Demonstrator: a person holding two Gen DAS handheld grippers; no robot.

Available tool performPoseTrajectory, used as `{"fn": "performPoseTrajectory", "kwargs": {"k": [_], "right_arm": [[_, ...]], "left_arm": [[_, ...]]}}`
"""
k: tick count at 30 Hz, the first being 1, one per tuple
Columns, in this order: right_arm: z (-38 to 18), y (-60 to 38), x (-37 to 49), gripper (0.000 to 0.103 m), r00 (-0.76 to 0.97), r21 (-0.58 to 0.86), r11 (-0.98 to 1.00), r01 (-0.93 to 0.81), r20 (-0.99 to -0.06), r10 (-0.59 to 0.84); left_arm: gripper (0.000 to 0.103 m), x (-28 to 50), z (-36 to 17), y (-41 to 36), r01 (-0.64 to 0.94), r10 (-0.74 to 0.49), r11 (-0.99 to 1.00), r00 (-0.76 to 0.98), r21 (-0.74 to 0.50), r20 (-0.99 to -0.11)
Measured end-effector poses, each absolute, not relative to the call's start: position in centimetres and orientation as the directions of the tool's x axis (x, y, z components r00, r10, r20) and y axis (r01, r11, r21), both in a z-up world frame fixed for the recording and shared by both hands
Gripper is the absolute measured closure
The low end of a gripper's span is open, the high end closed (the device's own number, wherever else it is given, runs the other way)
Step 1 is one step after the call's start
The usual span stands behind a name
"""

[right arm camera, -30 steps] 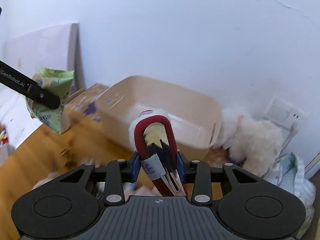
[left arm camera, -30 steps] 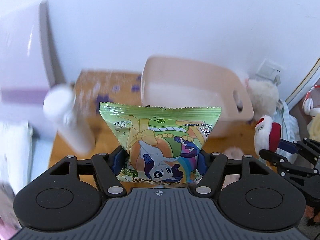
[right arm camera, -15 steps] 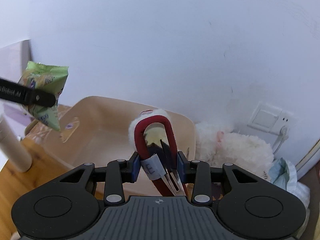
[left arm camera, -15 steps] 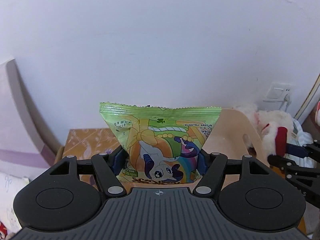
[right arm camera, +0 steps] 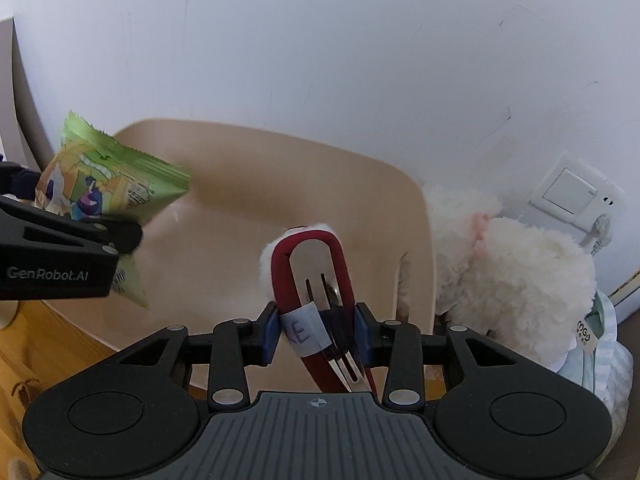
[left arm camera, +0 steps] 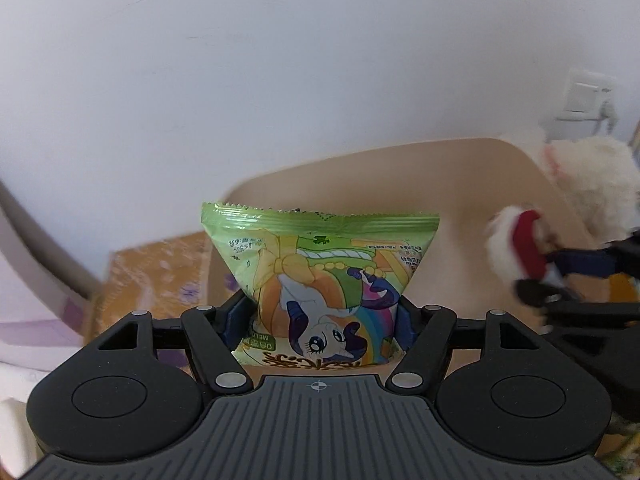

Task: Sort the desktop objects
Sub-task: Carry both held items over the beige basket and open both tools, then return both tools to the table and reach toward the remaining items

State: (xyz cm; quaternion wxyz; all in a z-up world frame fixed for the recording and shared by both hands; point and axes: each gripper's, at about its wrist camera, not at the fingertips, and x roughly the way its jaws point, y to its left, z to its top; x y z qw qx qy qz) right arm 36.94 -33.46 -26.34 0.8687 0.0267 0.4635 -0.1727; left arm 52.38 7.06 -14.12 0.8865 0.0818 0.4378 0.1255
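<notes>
A green cartoon-print snack bag (left arm camera: 320, 272) is pinched at its lower half by my left gripper (left arm camera: 320, 320), which is shut on it. The bag hangs over the left part of a beige plastic bin (left arm camera: 460, 184). In the right wrist view the same bag (right arm camera: 108, 184) shows at the left, above the bin (right arm camera: 280, 136). My right gripper (right arm camera: 316, 328) holds a red-handled metal tool (right arm camera: 308, 268) with a white fluffy tip and a paper label. Its jaws are opening, with the pads still against the tool, above the bin's right half.
A white plush toy (right arm camera: 512, 272) leans against the bin's right side, below a wall socket (right arm camera: 572, 192). A patterned cardboard box (left arm camera: 160, 276) sits left of the bin. The wooden tabletop (right arm camera: 40, 340) shows at the lower left, and the white wall stands close behind.
Both grippers have moved forward and down over the beige bin, which now fills more of each view. The white bottle has dropped out of sight. Both objects stay between their jaws.
</notes>
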Motion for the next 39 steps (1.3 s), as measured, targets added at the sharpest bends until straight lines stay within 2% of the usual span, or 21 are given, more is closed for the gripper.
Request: {"fn": "performPoseTrajectory", "kwargs": {"k": [1, 3, 5, 7, 18, 22, 26, 30, 39], "right_arm": [[-26.3, -33.5, 36.9, 0.055, 0.511, -0.118, 0.938, 0.326, -0.812, -0.281], [-26.0, -33.4, 36.8, 0.049, 0.528, -0.115, 0.939, 0.324, -0.802, -0.28], [-25.6, -33.1, 36.2, 0.033, 0.54, -0.121, 0.941, 0.315, -0.793, -0.283], [-25.2, -32.8, 35.7, 0.026, 0.555, -0.128, 0.945, 0.3, -0.782, -0.282], [-21.4, -32.1, 31.3, 0.024, 0.635, -0.09, 0.956, 0.279, -0.73, -0.254], [-19.5, -31.7, 28.5, 0.016, 0.668, -0.072, 0.961, 0.268, -0.705, -0.239], [-18.3, -31.2, 24.8, 0.012, 0.678, -0.048, 0.964, 0.263, -0.701, -0.22], [-19.0, -31.4, 20.9, 0.009, 0.65, -0.028, 0.964, 0.264, -0.734, -0.199], [-23.5, -31.6, 14.4, 0.006, 0.527, -0.05, 0.967, 0.252, -0.831, -0.18]], "left_arm": [[0.032, 52.3, -14.1, 7.5, -0.158, 0.274, 0.962, 0.575, 0.225, -0.771], [0.028, 52.1, -14.0, 7.8, -0.18, 0.267, 0.963, 0.576, 0.199, -0.773], [0.023, 51.5, -13.9, 7.7, -0.182, 0.271, 0.962, 0.583, 0.202, -0.766], [0.021, 51.1, -13.8, 7.8, -0.162, 0.259, 0.966, 0.58, 0.203, -0.772], [0.021, 48.1, -11.1, 7.9, -0.125, 0.26, 0.964, 0.619, 0.233, -0.741], [0.02, 46.2, -9.3, 7.5, -0.118, 0.254, 0.965, 0.65, 0.236, -0.716], [0.02, 43.2, -8.3, 7.3, -0.073, 0.232, 0.966, 0.661, 0.247, -0.713], [0.02, 39.9, -8.4, 7.9, -0.039, 0.24, 0.958, 0.648, 0.283, -0.723], [0.02, 32.0, -11.2, 10.2, -0.066, 0.209, 0.976, 0.562, 0.208, -0.8]]}}
